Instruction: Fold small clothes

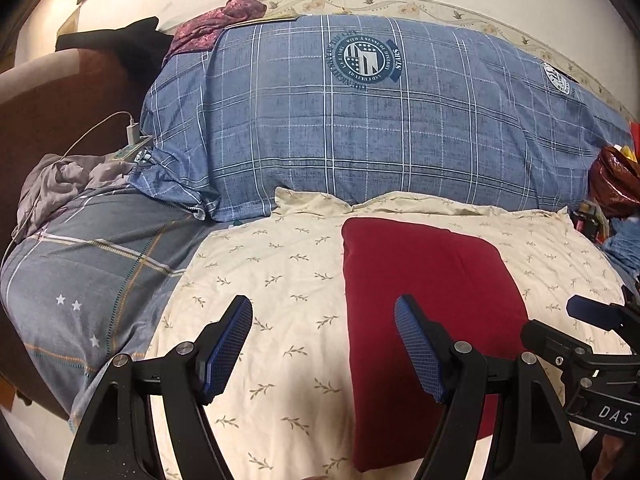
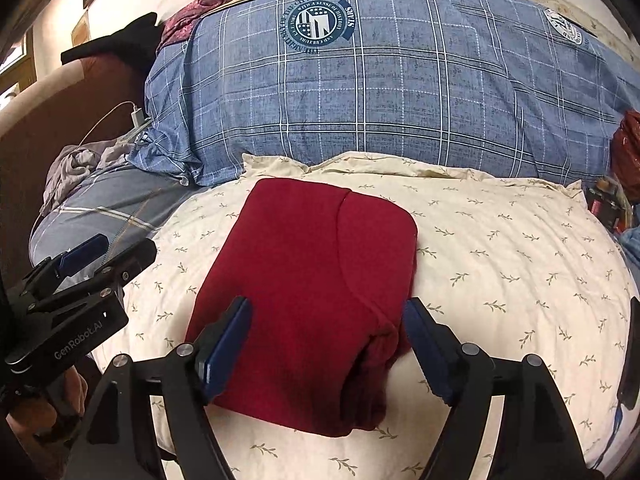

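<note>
Red garment (image 2: 304, 280) is lying flat on the cream leaf-print pillow (image 2: 500, 264), which sits on the bed just in front of the big blue plaid duvet (image 2: 360, 80). I read it as already folded into a compact rectangle: one curved layer edge runs down the top face and the near right corner is bunched, so probably a sleeve or hem tucked under there. The pillow makes sense as a work surface, it's the flattest, cleanest patch around. Right gripper (image 2: 328, 340) hangs over the garment's near edge, fingers spread wide and empty, straddling the near right part of the cloth; can't tell if the tips touch the fabric. Left gripper (image 1: 324, 344) is also wide and empty, off the garment's left edge: its right finger (image 1: 416, 344) is over the red cloth, its left one over bare pillow. So nothing is gripped on either side. My guess is we're either between folds or done with this piece. If another fold is due, I'd pinch the near edge with both and carry it toward the duvet; the bunched corner near the right gripper is what could slip open. Grey crumpled cloth (image 1: 60, 184) lies left of the pillow by the charger cable (image 1: 100, 128), well apart from the garment, possibly next in line. Red plastic bag (image 1: 612, 180) off the pillow's far right corner, not in the way.
</note>
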Motion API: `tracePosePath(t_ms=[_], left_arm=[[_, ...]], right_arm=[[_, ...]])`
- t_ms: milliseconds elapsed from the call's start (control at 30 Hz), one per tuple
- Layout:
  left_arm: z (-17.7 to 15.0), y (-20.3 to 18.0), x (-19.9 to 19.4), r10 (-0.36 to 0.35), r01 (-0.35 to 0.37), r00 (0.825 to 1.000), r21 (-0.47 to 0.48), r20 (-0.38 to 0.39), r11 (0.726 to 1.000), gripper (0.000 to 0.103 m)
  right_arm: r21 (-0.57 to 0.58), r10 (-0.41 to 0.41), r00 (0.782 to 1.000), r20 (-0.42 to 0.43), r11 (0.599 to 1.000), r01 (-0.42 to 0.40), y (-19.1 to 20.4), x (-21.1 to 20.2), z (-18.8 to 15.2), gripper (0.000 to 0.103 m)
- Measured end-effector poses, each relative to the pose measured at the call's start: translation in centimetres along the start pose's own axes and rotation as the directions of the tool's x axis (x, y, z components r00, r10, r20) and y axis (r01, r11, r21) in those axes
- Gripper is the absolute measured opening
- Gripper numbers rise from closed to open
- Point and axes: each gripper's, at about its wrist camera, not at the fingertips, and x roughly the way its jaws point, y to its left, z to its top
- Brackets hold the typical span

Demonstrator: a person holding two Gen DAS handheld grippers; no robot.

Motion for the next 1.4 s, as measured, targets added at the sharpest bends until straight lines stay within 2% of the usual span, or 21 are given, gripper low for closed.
tracePosePath(t_ms=[1400], left_arm=[[0.4,-0.9,2.7,0.008,-0.008,0.999,0.013,-0.043,1.0,0.073]], right_arm=[[0.015,-0.001,0.998,-0.069,1.0,0.002,0.2,2.8,-0.2,0.081]])
